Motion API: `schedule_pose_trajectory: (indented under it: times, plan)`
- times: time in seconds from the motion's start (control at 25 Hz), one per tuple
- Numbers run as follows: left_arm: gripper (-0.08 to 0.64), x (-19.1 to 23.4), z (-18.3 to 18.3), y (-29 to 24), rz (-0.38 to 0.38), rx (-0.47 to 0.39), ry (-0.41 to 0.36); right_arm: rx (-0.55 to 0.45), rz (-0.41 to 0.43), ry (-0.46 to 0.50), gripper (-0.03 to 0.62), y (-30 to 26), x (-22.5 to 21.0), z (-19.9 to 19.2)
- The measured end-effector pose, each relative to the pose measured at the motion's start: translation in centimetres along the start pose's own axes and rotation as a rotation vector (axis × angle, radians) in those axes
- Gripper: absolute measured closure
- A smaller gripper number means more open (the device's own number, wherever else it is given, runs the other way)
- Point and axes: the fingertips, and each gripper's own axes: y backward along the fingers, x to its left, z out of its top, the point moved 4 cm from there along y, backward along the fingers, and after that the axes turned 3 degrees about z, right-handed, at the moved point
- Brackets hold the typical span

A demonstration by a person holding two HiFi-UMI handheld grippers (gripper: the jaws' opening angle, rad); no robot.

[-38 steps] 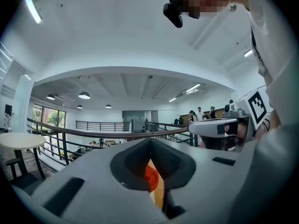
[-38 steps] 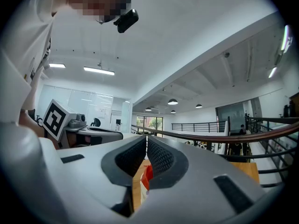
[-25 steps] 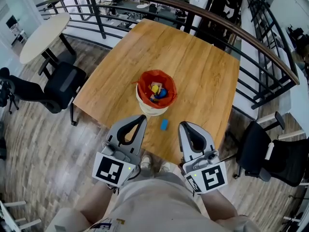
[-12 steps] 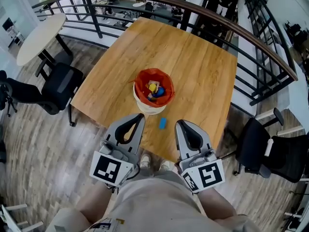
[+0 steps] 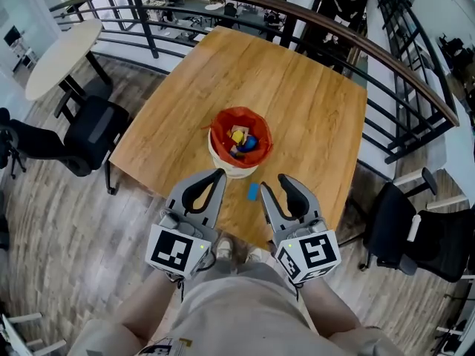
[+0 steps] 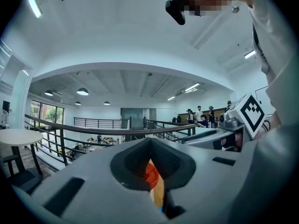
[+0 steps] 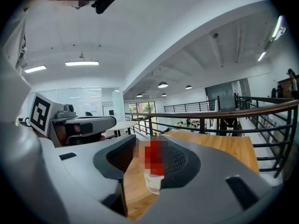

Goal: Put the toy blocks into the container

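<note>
Over a wooden table (image 5: 312, 110) beside railing (image 5: 386, 56), right gripper (image 5: 274, 183) jaws just opened, empty; left gripper (image 5: 219, 175) jaws together.

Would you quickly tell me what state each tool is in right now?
Left tool: closed, empty.
Right tool: open, just been opening, nothing between jaws.

Open tabletop (image 5: 312, 117) all round container (image 5: 231, 170); blue block (image 5: 253, 191) just beside its near side; railing (image 5: 356, 43) beyond far edge.

We read no text, label or number anywhere; the left cube (image 5: 177, 249) and right cube (image 5: 309, 255) bear only square markers.
</note>
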Motion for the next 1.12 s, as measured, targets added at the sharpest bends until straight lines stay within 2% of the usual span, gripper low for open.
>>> schedule_pose_trajectory:
  times: [0.44, 0.72, 1.12]
  plan:
    - [0.548, 0.7, -5.2, -2.7, -0.017, 0.079, 0.018, 0.147, -0.080, -0.039, 0.415, -4.1, -1.9, -6.0]
    - [0.548, 2.0, -9.4, -3.5, 0.011, 0.146, 0.048, 0.237, -0.131, -0.068, 0.410, -6.2, -3.9, -10.5]
    - [0.548, 3.0, -14.5, -4.8, 0.003, 0.240, 0.105, 0.358, -0.153, -0.106, 0.409, -8.6, -5.1, -16.4]
